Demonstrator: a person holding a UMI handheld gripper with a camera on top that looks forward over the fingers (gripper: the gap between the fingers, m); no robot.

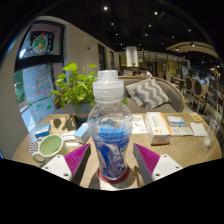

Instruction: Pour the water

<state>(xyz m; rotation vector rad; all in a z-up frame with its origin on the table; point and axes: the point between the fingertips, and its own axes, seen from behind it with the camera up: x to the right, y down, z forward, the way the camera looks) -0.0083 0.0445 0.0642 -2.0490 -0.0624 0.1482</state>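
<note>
A clear plastic water bottle with a white cap and a blue label stands upright on a red coaster on a round wooden table. My gripper is open, and the bottle stands between its two fingers. The left magenta pad and the right one each keep a small gap from the bottle's sides. A green cup on a saucer sits on the table to the left of the left finger.
A leafy potted plant stands behind the bottle at the left. Booklets and cards lie on the table's right half. A sofa with a patterned cushion is beyond the table, in a café-like room.
</note>
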